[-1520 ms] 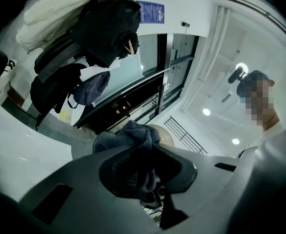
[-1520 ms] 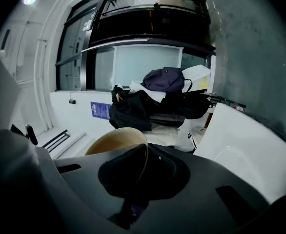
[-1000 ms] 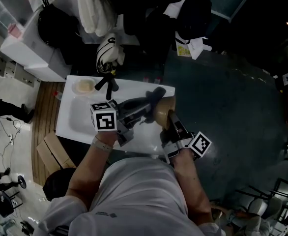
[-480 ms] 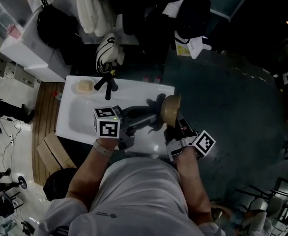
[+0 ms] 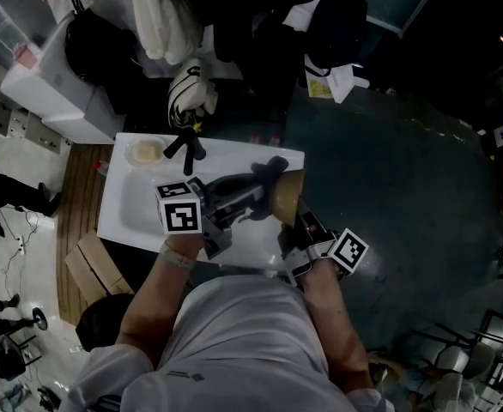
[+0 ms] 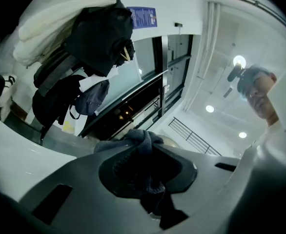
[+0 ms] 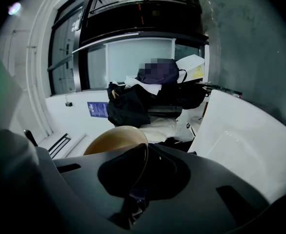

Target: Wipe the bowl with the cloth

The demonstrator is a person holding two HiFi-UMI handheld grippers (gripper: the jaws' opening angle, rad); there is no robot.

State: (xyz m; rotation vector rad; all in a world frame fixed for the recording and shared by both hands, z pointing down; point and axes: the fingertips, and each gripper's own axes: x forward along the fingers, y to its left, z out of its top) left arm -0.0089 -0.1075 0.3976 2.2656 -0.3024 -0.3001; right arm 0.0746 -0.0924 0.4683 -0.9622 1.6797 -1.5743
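1. White rectangular bench (image 5: 127, 217): mostly bare on the near side. You are working in the air over its near right edge, not on the surface.
2. Tan round bowl (image 5: 287, 194): your right claw (image 7: 137, 179) is clamped on its rim. The bowl is lifted and tipped on its side, probably so the cloth can reach it without the bench in the way. The surface looks smooth and plain tan. The light is too dim to tell whether any dirt is left.
3. Dark grey bunched cloth (image 6: 139, 145): your left claw (image 6: 145, 189) is closed on it. A wad pokes past the jaw tips, which makes a soft wiping pad. In the head view the wad sits right against the bowl's upper edge.
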